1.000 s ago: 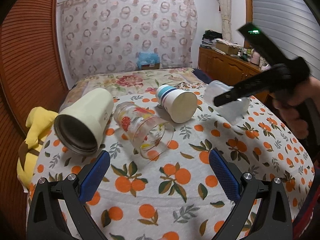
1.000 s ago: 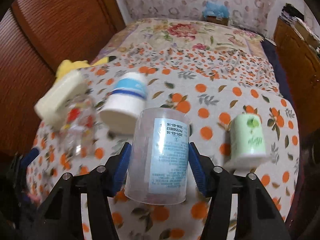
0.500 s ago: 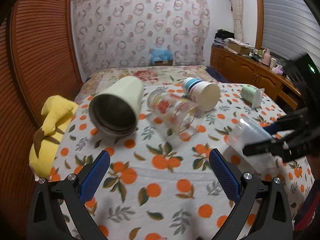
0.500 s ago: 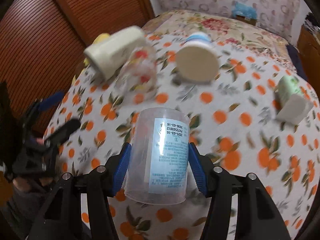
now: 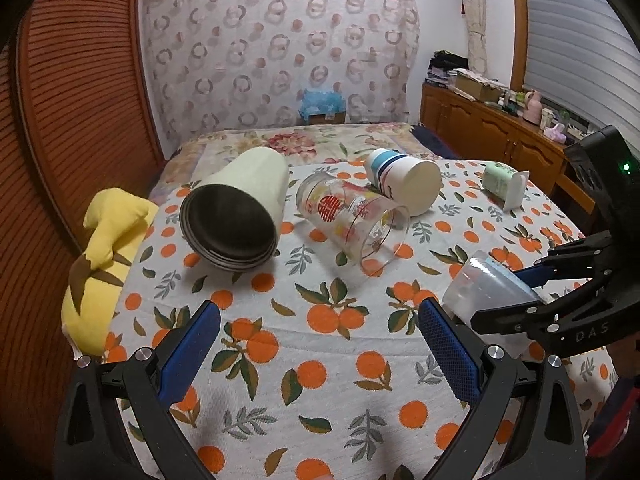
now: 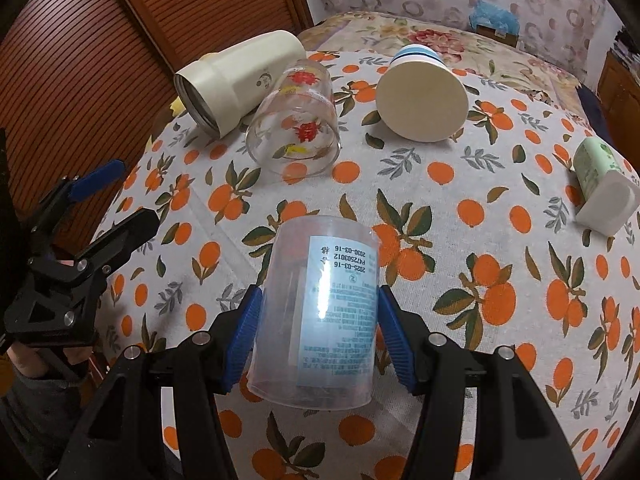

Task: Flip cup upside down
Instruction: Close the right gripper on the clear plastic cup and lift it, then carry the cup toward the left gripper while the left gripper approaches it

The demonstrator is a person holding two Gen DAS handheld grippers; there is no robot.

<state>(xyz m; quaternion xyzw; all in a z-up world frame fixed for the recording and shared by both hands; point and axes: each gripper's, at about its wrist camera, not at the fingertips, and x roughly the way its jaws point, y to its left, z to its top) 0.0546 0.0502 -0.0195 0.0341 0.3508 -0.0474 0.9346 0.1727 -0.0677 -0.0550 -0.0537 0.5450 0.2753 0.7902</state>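
Observation:
My right gripper [image 6: 320,320] is shut on a clear plastic cup [image 6: 320,312] with a blue-white label, held just above the orange-print cloth [image 6: 480,248]. In the left wrist view the cup [image 5: 484,288] and right gripper [image 5: 560,296] are at the right, the cup tilted. My left gripper [image 5: 320,344] is open and empty over the near cloth; it also shows in the right wrist view [image 6: 100,200] at the left.
Lying on their sides on the cloth: a cream steel tumbler [image 5: 236,212], a printed glass [image 5: 352,220], a blue-striped paper cup [image 5: 404,184], a small green bottle [image 5: 502,182]. A yellow plush [image 5: 104,256] is at the left edge. A wooden cabinet [image 5: 500,144] stands right.
The right gripper has carried the clear cup down and toward the near right of the cloth. The left gripper has drawn back a little and stays open.

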